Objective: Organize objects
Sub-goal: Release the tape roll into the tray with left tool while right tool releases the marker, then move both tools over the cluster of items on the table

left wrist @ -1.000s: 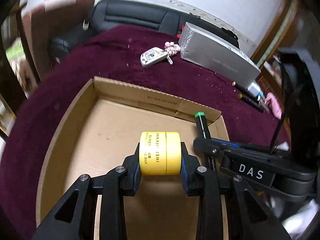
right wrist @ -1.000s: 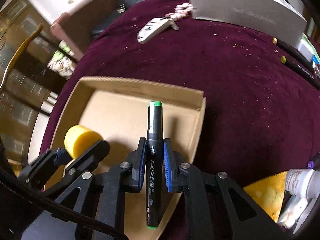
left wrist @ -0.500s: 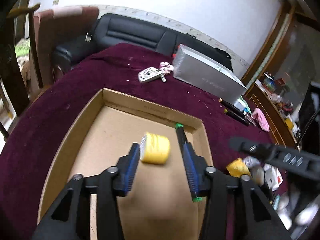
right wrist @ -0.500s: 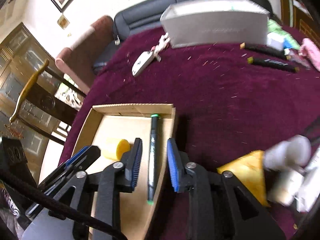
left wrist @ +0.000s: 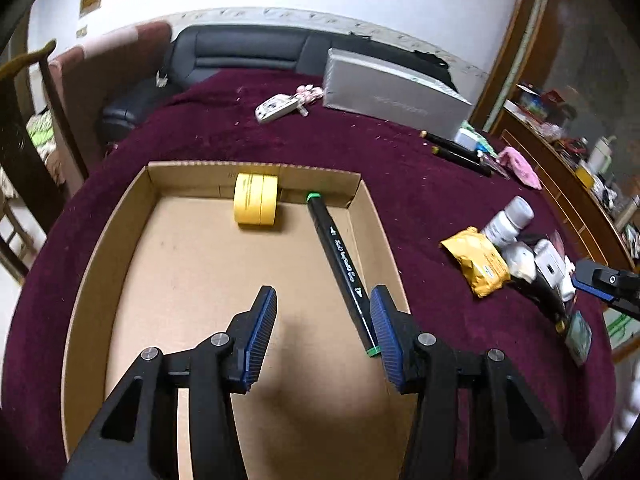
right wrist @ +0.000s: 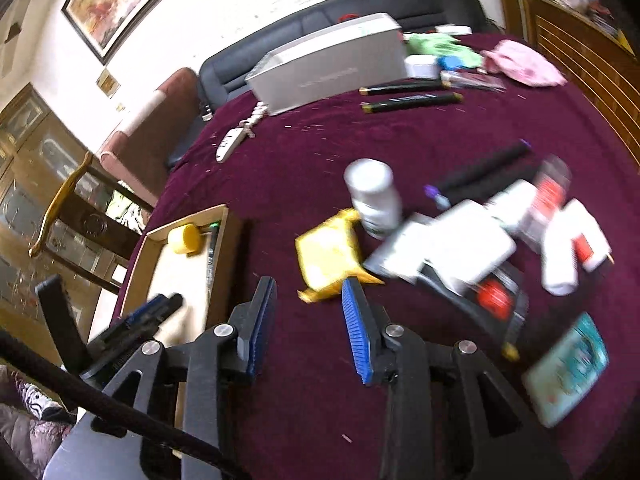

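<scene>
A shallow cardboard box point(left wrist: 132, 208) lies on the maroon tablecloth. Inside it, a yellow balm jar point(left wrist: 256, 199) rests on its side against the far wall. A black marker with green ends point(left wrist: 340, 260) lies along the right wall. My left gripper point(left wrist: 323, 296) hangs open above the box floor, nothing between its blue pads. My right gripper point(right wrist: 309, 284) is over bare cloth to the right of the box point(right wrist: 160, 229); its jaws are opening and hold nothing. In that view the jar point(right wrist: 184, 239) and marker point(right wrist: 211, 252) show at the left.
A yellow packet point(right wrist: 328, 256), a white bottle point(right wrist: 374, 196) and a blurred pile of white boxes point(right wrist: 460, 248) lie ahead of the right gripper. A teal pack point(right wrist: 568, 368) is at the right. Farther back are two black markers point(right wrist: 412, 100), a silver box point(right wrist: 328, 68) and a key fob point(left wrist: 276, 106).
Both grippers opened and let go: the jar and the marker now lie in the box. The left gripper pulled back and up; the right swung away to the right over the cloth.
</scene>
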The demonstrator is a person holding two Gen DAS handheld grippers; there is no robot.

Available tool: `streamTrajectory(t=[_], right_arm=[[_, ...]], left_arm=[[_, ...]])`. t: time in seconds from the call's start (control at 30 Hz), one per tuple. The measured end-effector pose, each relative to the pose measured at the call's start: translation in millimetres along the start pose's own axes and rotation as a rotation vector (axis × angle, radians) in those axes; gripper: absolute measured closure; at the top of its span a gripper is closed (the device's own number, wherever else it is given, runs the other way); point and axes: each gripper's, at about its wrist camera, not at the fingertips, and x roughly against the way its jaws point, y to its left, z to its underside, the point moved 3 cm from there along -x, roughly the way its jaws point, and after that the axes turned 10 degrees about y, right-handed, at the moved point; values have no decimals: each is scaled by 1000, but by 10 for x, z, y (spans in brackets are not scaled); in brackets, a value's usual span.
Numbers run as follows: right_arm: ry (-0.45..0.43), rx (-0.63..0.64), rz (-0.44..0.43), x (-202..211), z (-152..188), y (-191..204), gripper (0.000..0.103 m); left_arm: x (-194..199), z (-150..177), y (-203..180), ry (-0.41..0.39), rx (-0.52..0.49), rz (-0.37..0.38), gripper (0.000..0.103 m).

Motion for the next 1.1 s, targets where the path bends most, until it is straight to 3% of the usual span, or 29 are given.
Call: streamTrajectory(t=[0.13, 0.23, 0.3, 0.37, 0.43, 0.67, 0.83, 0.9, 0.97, 1.03, 1.1], right_arm=[[-29, -33, 8, 191, 110, -297, 61], [-53, -45, 1, 273, 177, -488, 57], [-63, -51, -9, 272, 172, -571, 57], [-62, -57, -36, 245, 162, -622, 57], [-60, -60, -54, 208, 153, -651, 57], [-65, -86, -105, 168, 132, -893, 57], [-73, -88, -128, 174, 90, -989, 57], [-70, -90, -136, 161, 64, -1012, 57], [-68, -85, -139, 149, 41, -1010, 57], [-64, -76, -138, 137, 15, -983, 57], [-65, -64, -138, 125, -14, -943, 57]], left_arm=[[172, 56, -24, -35, -24, -16, 60], [439, 1, -188, -99, -6, 56, 59], [525, -94, -441, -138, -23, 61, 42], [467, -177, -663, -134, -34, 77, 38], [252, -276, -916, -76, -23, 84, 38], [-553, -387, -1326, 53, 62, -18, 38], [-858, -406, -1498, 70, 34, -110, 38], [-893, -409, -1565, 34, 3, -162, 32], [-907, -414, -1624, 26, -30, -166, 32], [-903, -393, -1677, 28, -84, -157, 37], [-855, -370, -1708, 36, -127, -93, 72]])
